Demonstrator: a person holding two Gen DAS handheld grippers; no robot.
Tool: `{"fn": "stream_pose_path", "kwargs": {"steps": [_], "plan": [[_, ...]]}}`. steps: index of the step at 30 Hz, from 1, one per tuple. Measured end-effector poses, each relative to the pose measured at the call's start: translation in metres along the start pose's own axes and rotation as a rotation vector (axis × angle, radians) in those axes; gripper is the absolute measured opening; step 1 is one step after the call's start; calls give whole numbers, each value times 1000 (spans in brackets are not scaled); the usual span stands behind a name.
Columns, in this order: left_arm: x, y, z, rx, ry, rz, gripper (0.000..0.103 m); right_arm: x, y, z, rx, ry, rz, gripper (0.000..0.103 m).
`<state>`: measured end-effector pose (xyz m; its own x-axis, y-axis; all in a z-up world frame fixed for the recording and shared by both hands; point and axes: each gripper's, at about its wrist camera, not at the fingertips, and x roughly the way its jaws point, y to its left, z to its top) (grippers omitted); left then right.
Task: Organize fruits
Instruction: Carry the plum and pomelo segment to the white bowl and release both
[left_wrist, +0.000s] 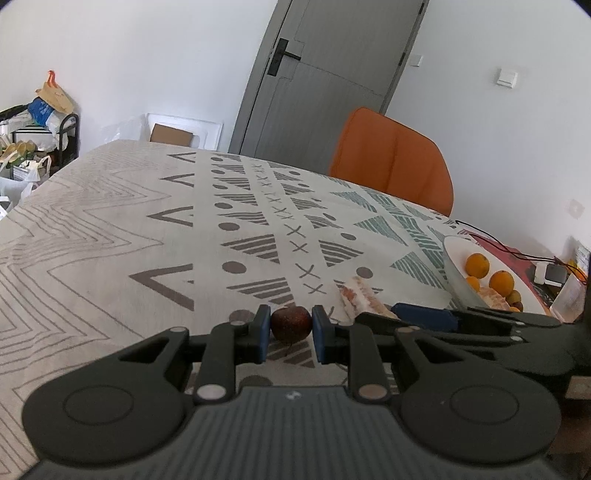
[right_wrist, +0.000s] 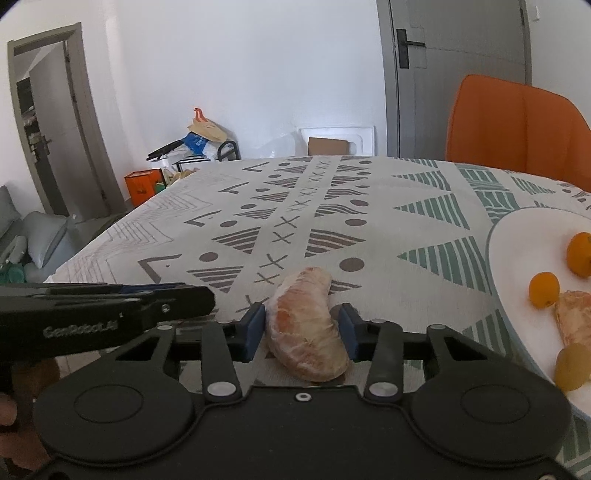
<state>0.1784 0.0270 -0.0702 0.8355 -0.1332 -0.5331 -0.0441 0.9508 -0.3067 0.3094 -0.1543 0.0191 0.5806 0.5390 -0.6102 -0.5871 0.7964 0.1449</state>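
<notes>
My left gripper (left_wrist: 290, 325) is shut on a small dark red fruit (left_wrist: 290, 323), pinched between its blue pads just above the patterned tablecloth. My right gripper (right_wrist: 303, 326) straddles a peeled pomelo segment (right_wrist: 306, 326) that lies on the cloth; the left pad touches it, the right pad stands a little apart. The segment also shows in the left wrist view (left_wrist: 360, 295), beside the right gripper's fingers (left_wrist: 424, 314). A white plate (right_wrist: 517, 251) at the right holds small oranges (right_wrist: 543, 290), another peeled segment (right_wrist: 576, 317) and a yellowish fruit (right_wrist: 574, 365).
An orange chair (left_wrist: 393, 158) stands behind the table's far edge. Cables and small boxes (left_wrist: 550, 273) lie beyond the plate (left_wrist: 456, 254). The left gripper's body (right_wrist: 92, 314) reaches in from the left of the right wrist view. Clutter and a door are behind.
</notes>
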Motion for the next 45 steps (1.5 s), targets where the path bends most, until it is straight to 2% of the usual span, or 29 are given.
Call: {"fn": "stream_pose_path", "kwargs": {"steps": [3, 7, 17, 23, 34, 45], "plan": [[1, 3, 2, -23, 2, 6, 22, -4, -4, 0, 18, -1, 22, 37], [-2, -2, 7, -5, -7, 52, 22, -11, -14, 2, 59, -16, 14, 36], [-18, -34, 28, 65, -69, 82, 22, -50, -27, 17, 111, -147, 41, 36], [-25, -55, 37, 104, -100, 62, 22, -72, -42, 26, 113, -210, 26, 36], [-22, -92, 42, 152, -126, 7, 22, -102, -76, 33, 91, -253, -61, 36], [-14, -119, 50, 198, -142, -17, 22, -112, -96, 40, 92, -291, -83, 36]]}}
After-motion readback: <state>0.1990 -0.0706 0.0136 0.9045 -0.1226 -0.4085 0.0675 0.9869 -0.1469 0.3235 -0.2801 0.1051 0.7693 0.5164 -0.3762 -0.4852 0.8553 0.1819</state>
